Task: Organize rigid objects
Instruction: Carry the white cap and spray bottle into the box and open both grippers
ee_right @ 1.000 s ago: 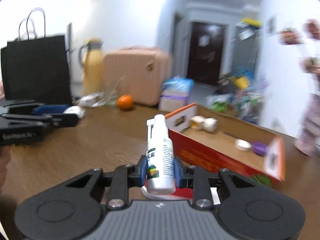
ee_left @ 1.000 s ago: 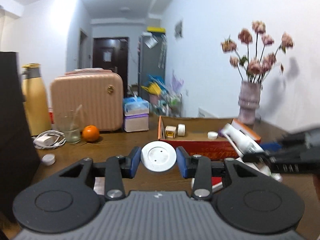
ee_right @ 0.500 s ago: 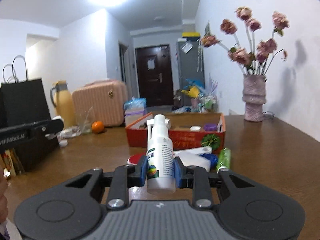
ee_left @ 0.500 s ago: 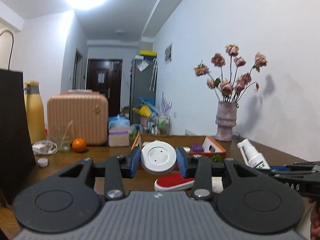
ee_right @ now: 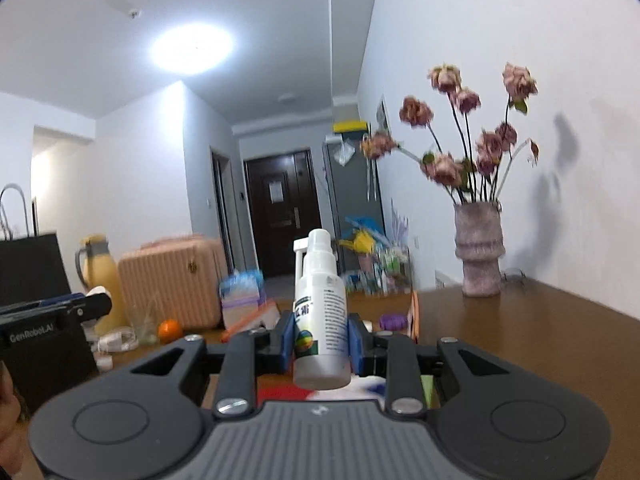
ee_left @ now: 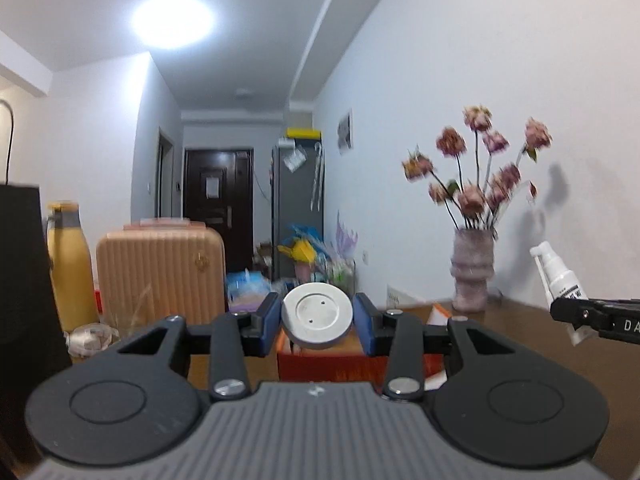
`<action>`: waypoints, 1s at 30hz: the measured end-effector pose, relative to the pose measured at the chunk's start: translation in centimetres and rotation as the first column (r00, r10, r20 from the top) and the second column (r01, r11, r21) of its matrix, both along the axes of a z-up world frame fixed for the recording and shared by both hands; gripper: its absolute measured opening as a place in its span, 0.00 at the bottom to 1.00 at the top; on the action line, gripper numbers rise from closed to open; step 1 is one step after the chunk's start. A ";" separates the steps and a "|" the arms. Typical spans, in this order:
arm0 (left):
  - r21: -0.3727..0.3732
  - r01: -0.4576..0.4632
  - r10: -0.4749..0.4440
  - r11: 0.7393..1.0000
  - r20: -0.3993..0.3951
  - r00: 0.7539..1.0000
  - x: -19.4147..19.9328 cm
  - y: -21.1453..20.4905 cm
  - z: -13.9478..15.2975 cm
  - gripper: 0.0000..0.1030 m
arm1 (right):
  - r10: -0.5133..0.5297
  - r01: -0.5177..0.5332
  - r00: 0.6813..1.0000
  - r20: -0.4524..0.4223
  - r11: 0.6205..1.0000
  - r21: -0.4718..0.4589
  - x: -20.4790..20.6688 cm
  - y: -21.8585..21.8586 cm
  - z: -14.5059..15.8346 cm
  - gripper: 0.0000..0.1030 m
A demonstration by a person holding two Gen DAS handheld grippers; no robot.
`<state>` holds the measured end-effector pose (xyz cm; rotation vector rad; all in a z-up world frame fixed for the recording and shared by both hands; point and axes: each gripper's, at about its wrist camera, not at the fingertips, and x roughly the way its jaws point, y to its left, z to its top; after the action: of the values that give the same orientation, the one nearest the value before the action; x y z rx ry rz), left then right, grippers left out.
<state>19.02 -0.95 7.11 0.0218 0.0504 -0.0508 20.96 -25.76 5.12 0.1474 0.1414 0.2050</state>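
My left gripper [ee_left: 317,322] is shut on a round white lid [ee_left: 317,316], held level with its flat face toward the camera, above the near wall of the red cardboard box [ee_left: 320,364]. My right gripper [ee_right: 322,342] is shut on a white spray bottle [ee_right: 321,316], upright with its nozzle on top. That bottle [ee_left: 560,280] and the right gripper's black finger show at the right edge of the left wrist view. The box [ee_right: 414,316] lies behind the bottle in the right wrist view, with a purple object [ee_right: 392,321] inside. The left gripper's body [ee_right: 48,320] sits at the far left.
On the brown table [ee_right: 520,340] stand a vase of dried flowers [ee_right: 478,252] by the right wall, a pink ribbed case [ee_left: 160,276], a yellow flask [ee_left: 70,272], an orange [ee_right: 169,330], a white cable coil [ee_right: 116,340] and a black bag [ee_left: 20,280]. Red and white items lie under the right gripper.
Both grippers rose and tipped up toward level, so the table sank in view and wall and ceiling fill more. The box moved closer under the left gripper. Both grips are unchanged.
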 end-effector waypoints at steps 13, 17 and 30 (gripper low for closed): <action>-0.011 0.006 -0.007 1.000 -0.165 0.986 21.5 1.1 4.2 0.39 | 0.046 -0.051 0.986 -0.159 0.998 -0.024 19.6 -1.4 3.1 0.26; 0.071 -0.003 0.023 0.997 -0.284 0.958 29.4 0.2 2.3 0.39 | 0.024 -0.064 0.944 -0.330 0.992 -0.110 27.3 -0.7 0.8 0.26; 0.035 -0.012 0.035 0.999 -0.759 0.651 45.3 0.9 -6.5 0.42 | -0.133 -0.047 0.700 -0.701 0.972 -0.231 41.9 0.4 -7.5 0.26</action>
<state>64.37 -0.07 0.62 0.0257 0.9130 -0.0298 62.83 -25.35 -2.33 -0.0144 0.9494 0.0698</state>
